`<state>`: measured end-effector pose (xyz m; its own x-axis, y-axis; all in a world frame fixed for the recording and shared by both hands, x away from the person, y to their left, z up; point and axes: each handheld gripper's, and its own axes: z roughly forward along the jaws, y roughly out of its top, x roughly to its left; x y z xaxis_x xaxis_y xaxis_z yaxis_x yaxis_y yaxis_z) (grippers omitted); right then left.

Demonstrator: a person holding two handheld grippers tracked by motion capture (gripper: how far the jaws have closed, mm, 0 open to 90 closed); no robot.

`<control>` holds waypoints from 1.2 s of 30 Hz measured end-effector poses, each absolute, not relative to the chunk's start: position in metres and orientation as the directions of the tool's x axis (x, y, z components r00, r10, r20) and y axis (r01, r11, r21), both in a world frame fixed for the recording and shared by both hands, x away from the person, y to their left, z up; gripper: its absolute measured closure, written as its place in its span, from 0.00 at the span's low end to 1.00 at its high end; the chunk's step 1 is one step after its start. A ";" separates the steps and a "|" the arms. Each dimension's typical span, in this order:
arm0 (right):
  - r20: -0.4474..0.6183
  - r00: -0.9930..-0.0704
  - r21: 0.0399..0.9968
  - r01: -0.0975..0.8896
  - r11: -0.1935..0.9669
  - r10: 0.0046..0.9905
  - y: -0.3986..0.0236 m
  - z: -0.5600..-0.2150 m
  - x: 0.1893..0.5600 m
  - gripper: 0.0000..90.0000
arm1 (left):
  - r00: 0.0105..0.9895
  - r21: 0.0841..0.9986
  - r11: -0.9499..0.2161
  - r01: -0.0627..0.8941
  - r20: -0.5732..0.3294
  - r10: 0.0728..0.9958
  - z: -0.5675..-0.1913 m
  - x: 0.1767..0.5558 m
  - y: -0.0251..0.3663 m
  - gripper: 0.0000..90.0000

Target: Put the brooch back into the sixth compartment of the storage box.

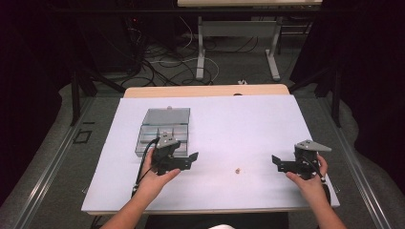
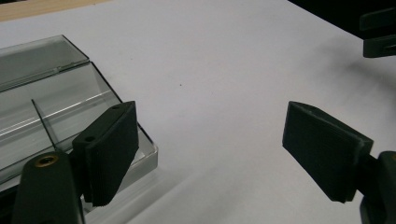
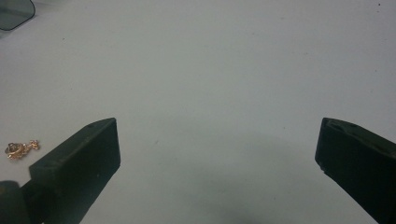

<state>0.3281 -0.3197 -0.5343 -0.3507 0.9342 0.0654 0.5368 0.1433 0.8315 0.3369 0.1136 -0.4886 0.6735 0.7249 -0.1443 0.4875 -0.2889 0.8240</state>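
Both my grippers gape wide, nothing held: left gripper (image 1: 191, 160) beside clear box (image 1: 162, 129), right gripper (image 1: 279, 163) near gold trinket (image 1: 237, 170).

White table cover (image 1: 248, 124); desk legs (image 1: 200, 52), apparently cables (image 1: 157, 59) behind.

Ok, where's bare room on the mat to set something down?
Widest free patch: the mat right of the clear box, back to the far edge. Also free between the small gold piece and the right claw. Crowded around the left claw beside the box.
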 end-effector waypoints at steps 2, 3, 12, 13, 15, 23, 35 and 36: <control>0.068 -0.353 0.830 0.539 0.143 0.933 -0.320 -0.534 0.328 0.00 | 0.677 0.823 -0.294 0.486 -0.141 0.722 -0.488 0.337 0.109 0.21; 0.069 -0.352 0.829 0.540 0.142 0.933 -0.320 -0.535 0.328 0.00 | 0.678 0.824 -0.296 0.482 -0.136 0.723 -0.489 0.337 0.106 0.22; 0.073 -0.354 0.830 0.541 0.140 0.932 -0.320 -0.535 0.328 0.00 | 0.708 0.829 -0.330 0.453 -0.110 0.697 -0.487 0.337 0.082 0.28; 0.073 -0.353 0.830 0.541 0.140 0.933 -0.320 -0.535 0.328 0.00 | 0.709 0.827 -0.335 0.451 -0.105 0.697 -0.486 0.337 0.079 0.28; 0.074 -0.353 0.828 0.543 0.140 0.933 -0.320 -0.536 0.328 0.00 | 0.711 0.828 -0.339 0.447 -0.099 0.697 -0.486 0.338 0.074 0.30; 0.075 -0.355 0.828 0.543 0.140 0.932 -0.321 -0.536 0.329 0.00 | 0.721 0.828 -0.343 0.443 -0.103 0.685 -0.487 0.340 0.057 0.32; 0.078 -0.354 0.825 0.547 0.139 0.932 -0.321 -0.537 0.329 0.00 | 0.751 0.816 -0.382 0.433 -0.092 0.654 -0.492 0.342 0.034 0.33; 0.079 -0.355 0.825 0.547 0.139 0.932 -0.321 -0.537 0.329 0.00 | 0.747 0.822 -0.375 0.428 -0.088 0.659 -0.493 0.342 0.032 0.34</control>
